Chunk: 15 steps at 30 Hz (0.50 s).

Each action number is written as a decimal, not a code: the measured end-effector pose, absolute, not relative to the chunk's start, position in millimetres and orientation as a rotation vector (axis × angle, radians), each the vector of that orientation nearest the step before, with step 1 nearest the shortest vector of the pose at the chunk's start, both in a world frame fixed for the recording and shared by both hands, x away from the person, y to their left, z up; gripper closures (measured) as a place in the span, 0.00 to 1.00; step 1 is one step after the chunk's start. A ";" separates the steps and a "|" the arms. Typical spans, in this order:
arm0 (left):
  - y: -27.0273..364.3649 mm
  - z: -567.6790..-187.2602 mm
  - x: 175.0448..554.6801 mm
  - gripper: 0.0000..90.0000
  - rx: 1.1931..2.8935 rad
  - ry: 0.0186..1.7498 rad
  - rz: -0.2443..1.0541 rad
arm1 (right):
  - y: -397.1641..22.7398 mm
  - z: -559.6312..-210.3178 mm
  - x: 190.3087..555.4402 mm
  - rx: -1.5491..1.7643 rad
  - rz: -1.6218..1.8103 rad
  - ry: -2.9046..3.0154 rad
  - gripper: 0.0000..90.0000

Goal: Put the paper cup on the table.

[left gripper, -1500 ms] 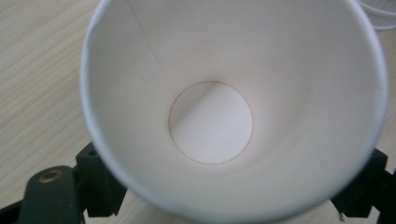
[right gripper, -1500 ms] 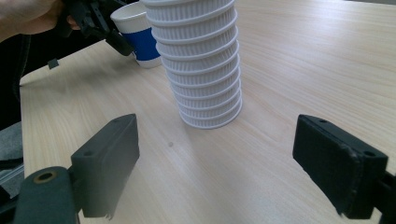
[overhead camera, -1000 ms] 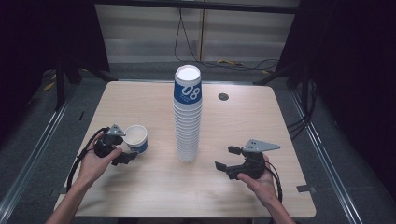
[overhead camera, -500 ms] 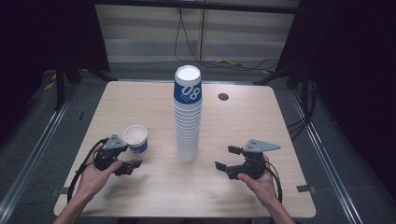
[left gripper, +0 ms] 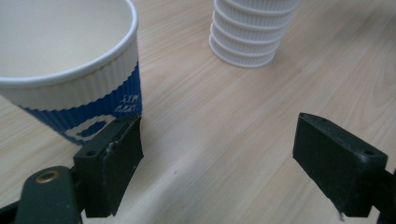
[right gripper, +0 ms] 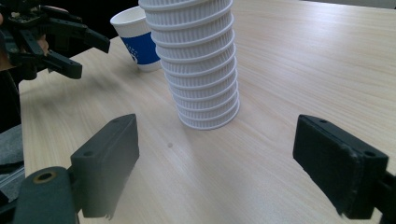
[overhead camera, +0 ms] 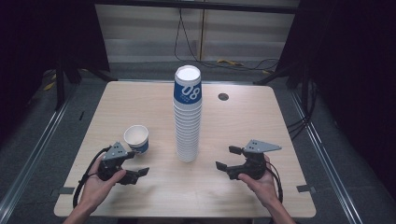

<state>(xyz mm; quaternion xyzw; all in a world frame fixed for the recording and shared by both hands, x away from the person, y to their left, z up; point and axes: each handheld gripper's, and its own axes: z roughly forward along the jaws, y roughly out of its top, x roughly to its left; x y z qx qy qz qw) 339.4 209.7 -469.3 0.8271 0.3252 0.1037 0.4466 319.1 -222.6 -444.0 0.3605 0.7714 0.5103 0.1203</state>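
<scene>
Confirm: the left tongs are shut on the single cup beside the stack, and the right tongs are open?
Not quite. The left tongs are open; the single cup stands free beside one jaw, as the left gripper view shows. The right tongs are open.

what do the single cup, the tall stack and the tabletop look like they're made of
Single cup: likely paper, matte, with a ribbed outer wall, a rolled rim and a printed blue band. Stack of cups: the same ribbed white paper look, with a blue printed cup on top. Table: pale wood-grain surface, smooth with a slight sheen; possibly laminate rather than solid wood.
</scene>
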 end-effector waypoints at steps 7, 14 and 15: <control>194.3 -473.7 333.6 0.18 1.986 0.782 0.246 | -222.8 -443.9 317.7 1.058 1.492 2.246 0.17; 175.4 -468.4 328.1 0.18 1.932 0.762 0.203 | -222.3 -443.6 313.8 1.083 1.466 2.228 0.17; 172.8 -466.7 328.0 0.18 1.929 0.749 0.194 | -221.9 -443.0 312.4 1.098 1.436 2.229 0.18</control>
